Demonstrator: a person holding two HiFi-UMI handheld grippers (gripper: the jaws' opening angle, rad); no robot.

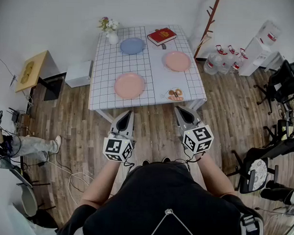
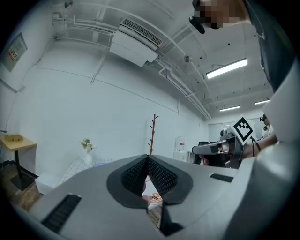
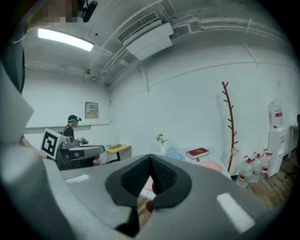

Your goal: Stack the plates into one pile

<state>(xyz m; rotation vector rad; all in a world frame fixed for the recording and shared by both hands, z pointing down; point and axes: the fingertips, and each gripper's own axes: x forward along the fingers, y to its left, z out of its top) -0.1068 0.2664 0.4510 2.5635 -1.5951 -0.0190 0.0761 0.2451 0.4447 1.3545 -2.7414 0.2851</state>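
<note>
Plainly, no plate is lifted yet: the left gripper (image 1: 125, 120) and the right gripper (image 1: 185, 116) both hang short of the table (image 1: 100, 101), jaws pressed together and empty. Going left to right, the near pink plate (image 1: 129, 85) lies by the front edge, the blue plate (image 1: 132, 45) sits at the back beside a vase (image 1: 111, 36), and the second pink plate (image 1: 177, 61) sits further right, well apart. The step, I judge, is the reach in: open the jaws first, come in low and level, and slip one jaw under a rim. The plates look round, shallow, smooth and glossy, likely slippery, so pinch firmly. The checked cloth (image 1: 153, 76) looks soft and may drag
</note>
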